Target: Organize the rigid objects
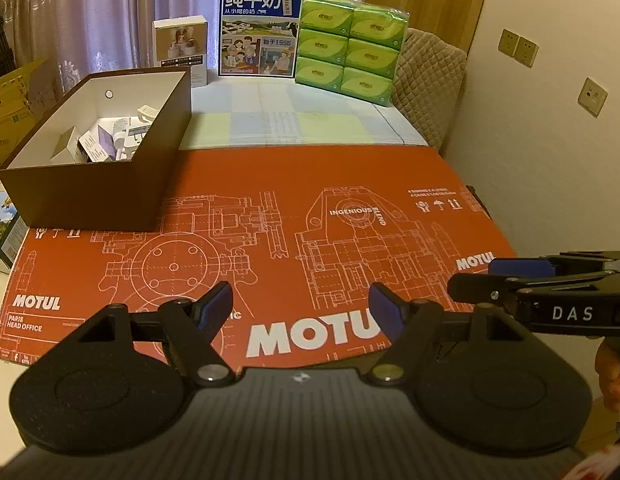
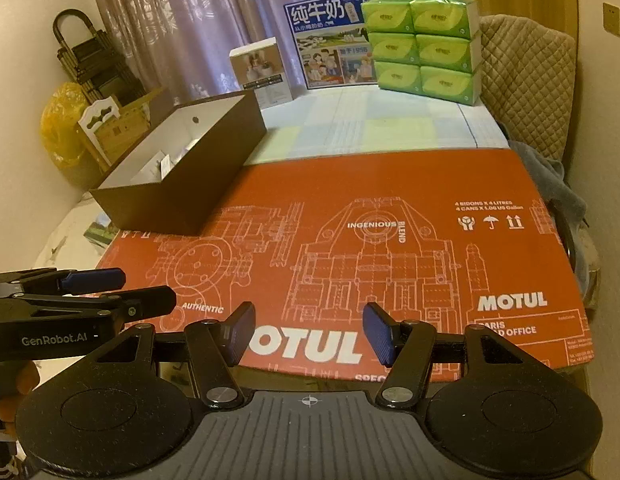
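Brown box (image 1: 110, 184) far left on my red cardboard sheet (image 1: 294, 184), small items (image 1: 110, 140) inside (mostly white). My left gripper (image 1: 300, 312) spread, empty. My right gripper (image 2: 309, 330) beside it, spread, empty.

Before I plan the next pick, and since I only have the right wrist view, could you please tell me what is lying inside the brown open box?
Observer: The left wrist view looks down into the brown open box: small white cartons and white plastic parts are piled on its floor.
Operator: Thank you. Is the left gripper holding anything?
Observer: No. The left gripper is open, with nothing between its fingers, above the red Motul cardboard.
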### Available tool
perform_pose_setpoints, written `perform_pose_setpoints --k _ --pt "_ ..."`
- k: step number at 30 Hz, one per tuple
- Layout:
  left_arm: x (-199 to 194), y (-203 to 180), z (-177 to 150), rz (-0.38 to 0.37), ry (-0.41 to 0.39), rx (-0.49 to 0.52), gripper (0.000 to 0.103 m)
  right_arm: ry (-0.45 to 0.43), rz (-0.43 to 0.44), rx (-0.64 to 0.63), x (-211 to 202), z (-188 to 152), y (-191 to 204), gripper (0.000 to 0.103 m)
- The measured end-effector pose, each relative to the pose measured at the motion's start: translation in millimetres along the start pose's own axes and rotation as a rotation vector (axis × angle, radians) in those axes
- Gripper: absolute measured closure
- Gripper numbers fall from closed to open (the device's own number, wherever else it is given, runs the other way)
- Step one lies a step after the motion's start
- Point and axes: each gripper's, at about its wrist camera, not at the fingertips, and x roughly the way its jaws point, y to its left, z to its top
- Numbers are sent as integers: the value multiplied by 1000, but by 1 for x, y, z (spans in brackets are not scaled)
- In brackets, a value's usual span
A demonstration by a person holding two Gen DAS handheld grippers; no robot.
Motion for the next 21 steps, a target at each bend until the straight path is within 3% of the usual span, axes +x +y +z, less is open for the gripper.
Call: perform_pose_setpoints --k 21 --pt "-8 -17 -12 35 3 -3 32 15 20 3 -10 -15 -9 46"
